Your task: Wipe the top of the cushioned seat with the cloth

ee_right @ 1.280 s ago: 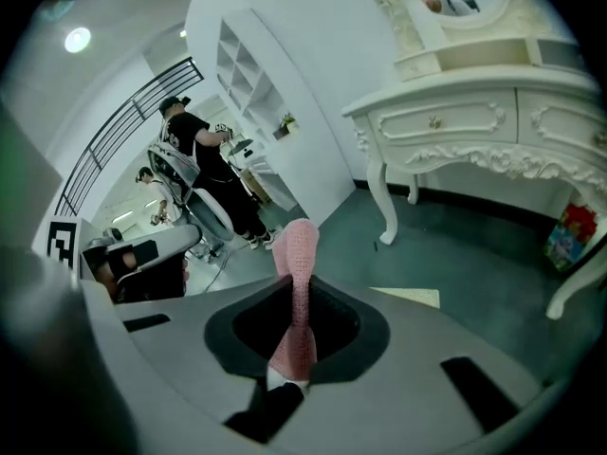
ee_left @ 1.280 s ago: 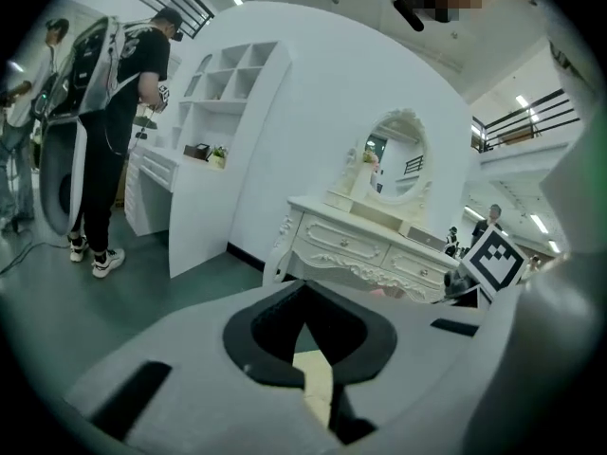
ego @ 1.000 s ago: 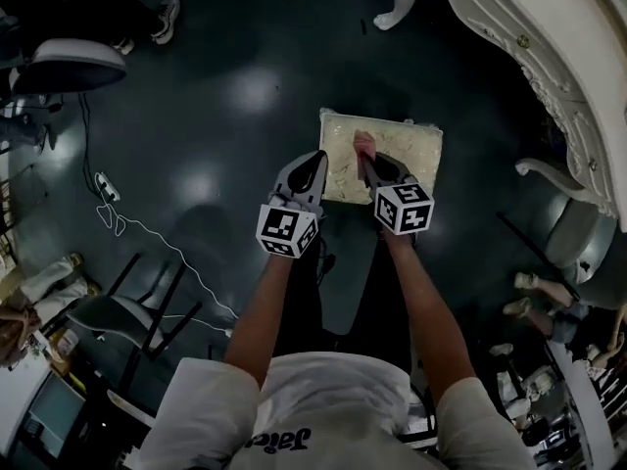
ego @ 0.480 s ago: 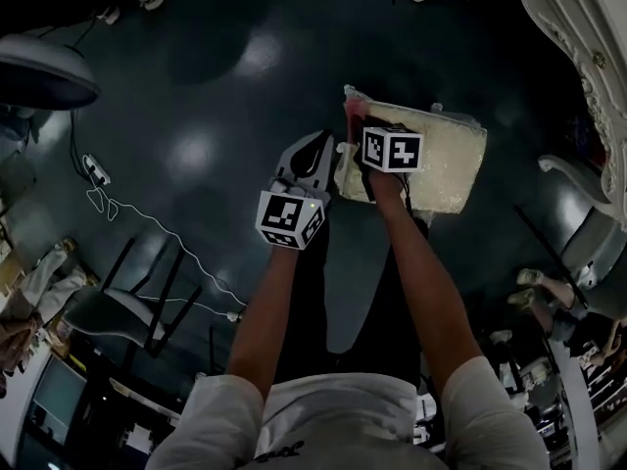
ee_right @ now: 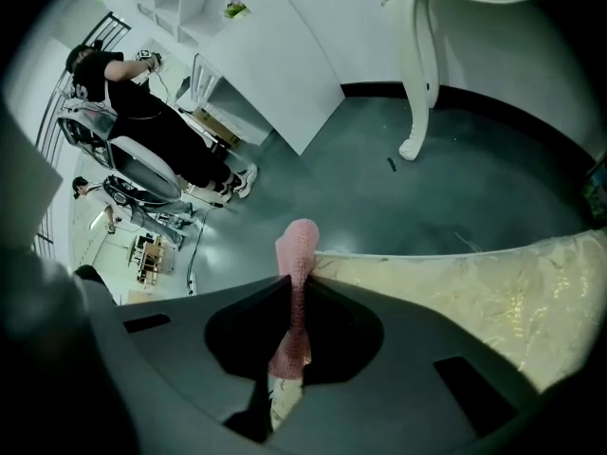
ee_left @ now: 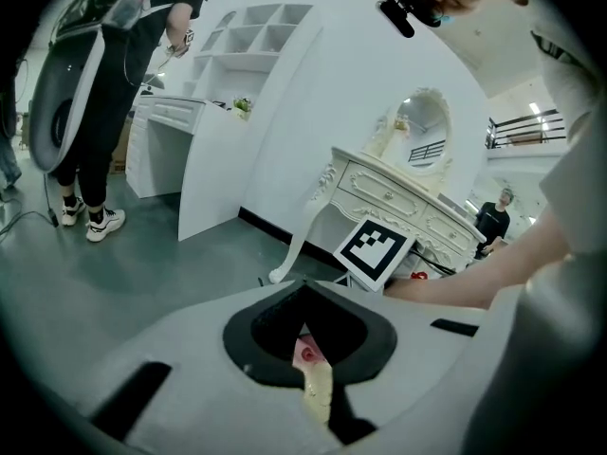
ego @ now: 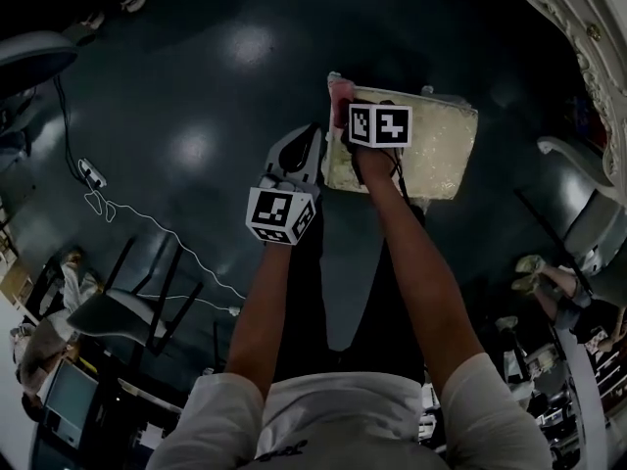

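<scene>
Left gripper [ee_left: 305, 300] jaws together, nothing gripped; the slit between them shows a bit of pink cloth [ee_left: 307, 352] and cream seat cushion [ee_left: 318, 391]. Just beyond sits the right gripper's marker cube [ee_left: 375, 247], with a forearm [ee_left: 484, 273] coming in from the right. Far behind: white dressing table [ee_left: 408, 197] with oval mirror [ee_left: 414, 126], white shelf unit [ee_left: 256, 36] far left, person in black [ee_left: 104, 112] standing left.

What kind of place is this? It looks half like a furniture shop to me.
Probably a large indoor hall staged with furniture, perhaps a showroom or recording studio. There is an ornate white dressing table with an oval mirror, tall white shelving, and a bare polished floor with a loose cable.
</scene>
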`<state>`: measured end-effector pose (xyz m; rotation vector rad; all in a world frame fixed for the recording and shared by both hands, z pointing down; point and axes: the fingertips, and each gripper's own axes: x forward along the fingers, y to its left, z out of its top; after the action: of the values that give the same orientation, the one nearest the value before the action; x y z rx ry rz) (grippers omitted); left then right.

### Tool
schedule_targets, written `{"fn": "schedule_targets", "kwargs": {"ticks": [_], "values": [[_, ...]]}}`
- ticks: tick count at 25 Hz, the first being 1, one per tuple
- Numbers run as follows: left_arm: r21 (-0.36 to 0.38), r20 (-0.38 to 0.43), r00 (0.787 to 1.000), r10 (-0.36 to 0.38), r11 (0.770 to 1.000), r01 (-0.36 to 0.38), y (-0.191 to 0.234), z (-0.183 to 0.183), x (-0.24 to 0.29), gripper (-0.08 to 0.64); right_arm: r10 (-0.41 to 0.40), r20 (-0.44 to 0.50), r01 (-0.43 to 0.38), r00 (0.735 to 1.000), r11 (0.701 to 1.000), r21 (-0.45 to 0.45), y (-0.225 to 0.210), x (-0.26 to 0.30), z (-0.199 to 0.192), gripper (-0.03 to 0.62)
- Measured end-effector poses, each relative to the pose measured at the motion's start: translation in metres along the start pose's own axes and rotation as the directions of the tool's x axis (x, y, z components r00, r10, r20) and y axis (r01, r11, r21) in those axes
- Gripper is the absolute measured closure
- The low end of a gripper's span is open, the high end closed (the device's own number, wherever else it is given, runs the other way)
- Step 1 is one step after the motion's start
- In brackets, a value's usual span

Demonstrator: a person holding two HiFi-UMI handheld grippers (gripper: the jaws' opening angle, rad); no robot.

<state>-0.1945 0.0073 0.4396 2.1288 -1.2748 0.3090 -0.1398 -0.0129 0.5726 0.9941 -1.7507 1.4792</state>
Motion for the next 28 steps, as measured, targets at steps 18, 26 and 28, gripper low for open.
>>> {"fn": "schedule_targets", "kwargs": {"ticks": [18,26,28], "values": [[0.03,-0.057,0.996,-0.075,0.997,0.077,-0.097,-0.038,0.058,0.554,0.054,0.063,-0.058,0.997,0.997,0.06,-0.084,-0.056,0.0,0.569],[0.043,-0.068,0.99,-0.123,0.991,0.126,-0.138,-0.041,0.088,0.553,0.016,0.117,-0.028,0.993,0.994,0.103,-0.145,-0.097,-0.006,0.569],[0.044,-0.069,0.988,-0.137,0.989,0.14,-0.149,-0.042,0.096,0.554,-0.01,0.132,-0.003,0.991,0.995,0.1,-0.162,-0.11,-0.008,0.569]]}}
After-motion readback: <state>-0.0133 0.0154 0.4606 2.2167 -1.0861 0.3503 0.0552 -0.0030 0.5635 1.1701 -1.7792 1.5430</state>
